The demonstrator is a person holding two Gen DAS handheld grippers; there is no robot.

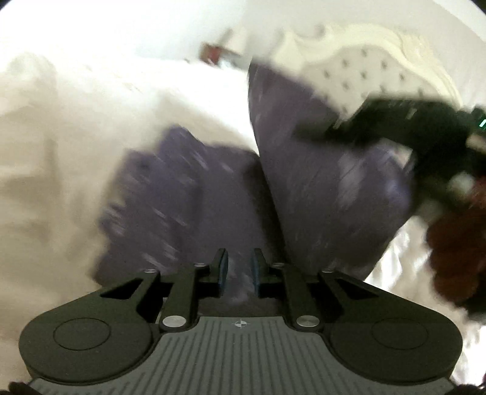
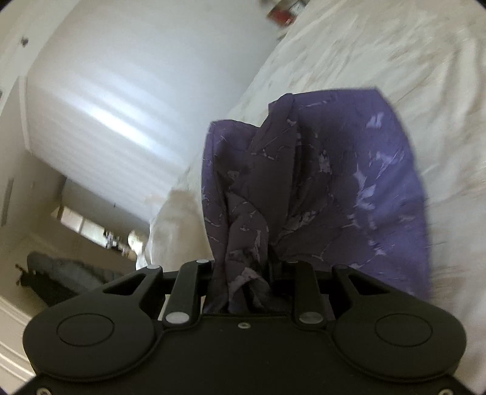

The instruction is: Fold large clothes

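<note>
Left wrist view shows our left claw (image 1: 239, 267) with its blue pads (image 1: 254, 270) drawn near together and purple cloth lying between them; the blur keeps us from saying for certain that they bite it, though the cloth appears caught. The purple garment (image 1: 319, 170) rises from the claw toward one o'clock, where the right claw (image 1: 316, 130) comes in from three o'clock and lifts another part of it. A lower heap of the same cloth lies on the bed (image 1: 76, 152) at about ten o'clock from the claw.

In the right wrist view our right claw (image 2: 243, 288) is pinched on a thick bunch of the garment (image 2: 303, 182), which fills the gap between the jaws and spreads upward toward one o'clock over the pale bedcover (image 2: 395, 54).

By our judgement the fold is at an early or middle stage: the garment hangs gathered and creased between the two claws, no flat, squared layer is to be seen, and laying it out, doubling it over and smoothing it are all left to do.

Counted: one purple patterned garment, two claws, one bed. A tufted headboard (image 1: 364, 73) stands at one o'clock in the left view, and a small red thing (image 2: 281, 15), too blurred to name, lies beyond the bed.
</note>
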